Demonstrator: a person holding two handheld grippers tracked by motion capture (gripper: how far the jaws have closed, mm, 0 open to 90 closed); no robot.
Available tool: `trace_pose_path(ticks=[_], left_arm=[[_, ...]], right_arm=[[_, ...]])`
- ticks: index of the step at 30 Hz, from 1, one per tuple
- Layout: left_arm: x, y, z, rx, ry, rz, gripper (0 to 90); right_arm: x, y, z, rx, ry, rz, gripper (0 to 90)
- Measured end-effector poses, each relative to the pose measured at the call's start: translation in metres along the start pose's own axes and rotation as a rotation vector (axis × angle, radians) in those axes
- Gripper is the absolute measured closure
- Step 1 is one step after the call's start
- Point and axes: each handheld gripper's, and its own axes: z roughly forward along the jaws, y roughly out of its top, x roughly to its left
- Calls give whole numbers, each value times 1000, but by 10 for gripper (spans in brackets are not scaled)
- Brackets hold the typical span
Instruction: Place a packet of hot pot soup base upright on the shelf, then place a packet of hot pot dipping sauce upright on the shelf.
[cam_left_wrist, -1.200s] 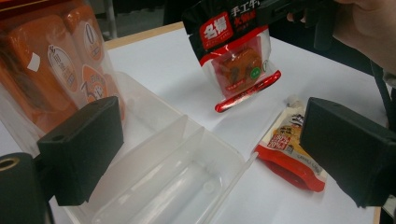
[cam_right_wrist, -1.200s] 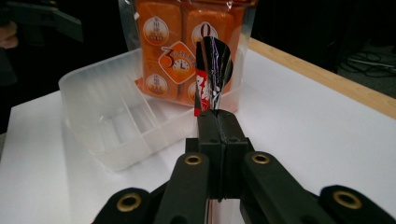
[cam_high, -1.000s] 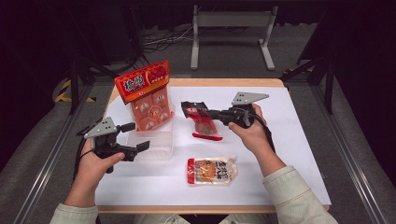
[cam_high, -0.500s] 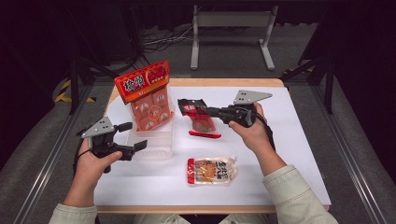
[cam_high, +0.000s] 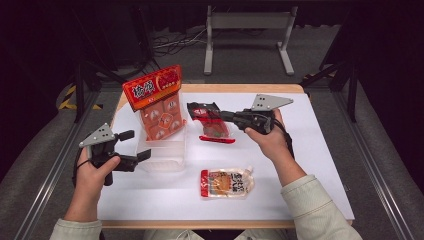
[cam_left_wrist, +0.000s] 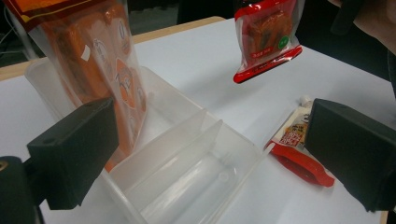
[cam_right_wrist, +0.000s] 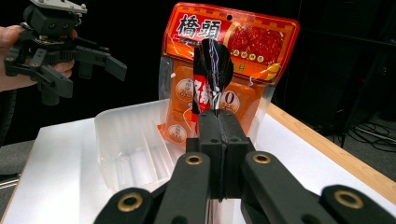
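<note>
Red pouch (cam_high: 212, 125), centre frame, hangs above the counter (cam_high: 320, 150), clamped in the right tongs (cam_high: 220, 116). Left tongs (cam_high: 137, 147) gape empty beside the bin (cam_high: 165, 152), which holds one orange pack (cam_high: 157, 102). Pouch and lower-centre packet (cam_high: 227, 182) remain unbinned.

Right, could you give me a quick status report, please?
Right gripper shut on red packet, held above the table. Left gripper open beside clear bin. Orange bag stands in the bin; near slots free.

Recording studio or lab: white-topped table (cam_high: 320, 165) ringed by black curtains, floor cables (cam_high: 175, 42) and a metal stand (cam_high: 247, 20).
</note>
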Motion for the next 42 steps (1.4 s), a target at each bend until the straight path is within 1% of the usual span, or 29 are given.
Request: trace_pose_path(ticks=[1,4,5,11,15,18,20,21,22,25,27,30,31,33,34,42], left_arm=[[0,0,0,0,0,0,38],[1,0,0,21,22,17,38],[0,-1,0,21,20,4,38],[2,-1,-5,13,33,13,38],[2,-2,-8,9,34,3,38],[2,-1,-9,5,37,4,38],[2,-1,-10,7,38,7,34],[4,-2,-11,21,43,1,32],[4,-2,-11,24,49,-10,32],[6,-3,-12,27,55,-15,32],[7,-3,-14,29,47,-11,30],[6,-3,-14,28,47,-12,29],[6,-3,-14,32,51,0,29],[6,-3,-15,33,51,5,29],[6,-3,-15,34,48,-3,29],[7,-3,-17,32,50,9,29]], right_arm=[[0,0,0,0,0,0,900],[0,0,2,3,4,5,900],[0,1,3,4,6,5,900],[1,4,12,2,18,1,900],[3,6,20,3,31,2,900],[5,8,25,0,39,-5,900],[6,9,26,-1,42,-6,900],[7,11,30,-2,47,-10,900],[8,11,31,-3,49,-12,900],[9,13,35,-5,54,-16,900],[10,15,39,-5,59,-20,900],[12,17,46,-5,67,-25,900],[12,18,48,-5,69,-25,900],[12,19,50,-5,71,-26,900],[13,19,53,-5,73,-27,900],[18,25,70,0,95,-42,900]])
